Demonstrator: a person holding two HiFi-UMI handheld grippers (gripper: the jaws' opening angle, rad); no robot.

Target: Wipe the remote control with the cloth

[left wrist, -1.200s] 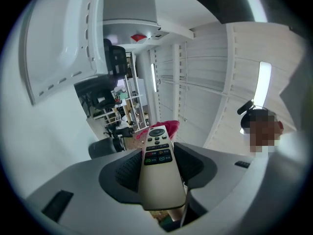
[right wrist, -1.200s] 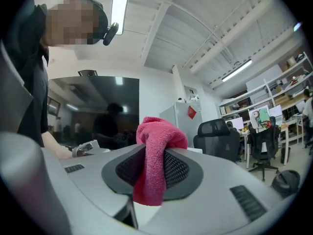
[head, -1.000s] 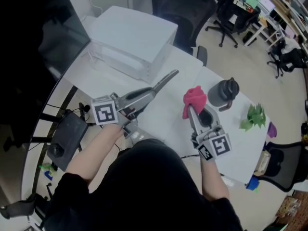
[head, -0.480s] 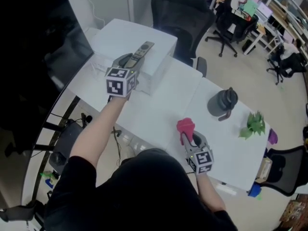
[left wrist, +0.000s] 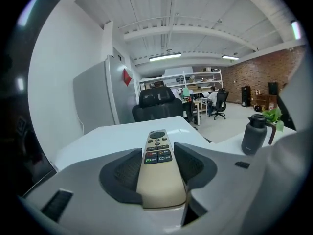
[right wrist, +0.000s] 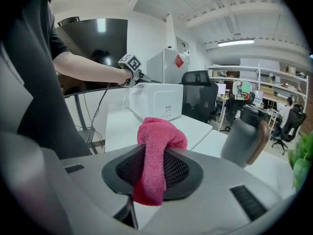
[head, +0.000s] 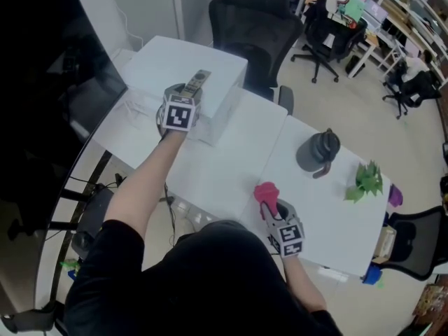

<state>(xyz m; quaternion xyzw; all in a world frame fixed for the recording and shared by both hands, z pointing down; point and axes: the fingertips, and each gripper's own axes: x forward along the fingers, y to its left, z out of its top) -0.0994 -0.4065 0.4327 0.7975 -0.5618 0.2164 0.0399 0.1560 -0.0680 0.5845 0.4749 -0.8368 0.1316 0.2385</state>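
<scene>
My left gripper [head: 187, 94] is shut on the beige remote control [head: 198, 80], held over the white box [head: 210, 61] at the table's far left. In the left gripper view the remote [left wrist: 158, 168] lies lengthways between the two dark pads, buttons up. Near the table's front edge, my right gripper [head: 269, 205] is shut on the pink cloth [head: 266, 191]. The cloth [right wrist: 156, 155] bunches above the pads and hangs down between them in the right gripper view, where the left gripper [right wrist: 131, 65] appears far off at the left.
A dark grey jug [head: 316, 151] stands on the white table [head: 231, 159] right of centre, with a green plant [head: 367, 178] near the right edge. Office chairs [head: 252, 19] stand behind the table. A black screen fills the left side.
My left gripper has carried the remote from in front of the person out and up over the white box. The right gripper has drawn back toward the table's front edge with the cloth.
</scene>
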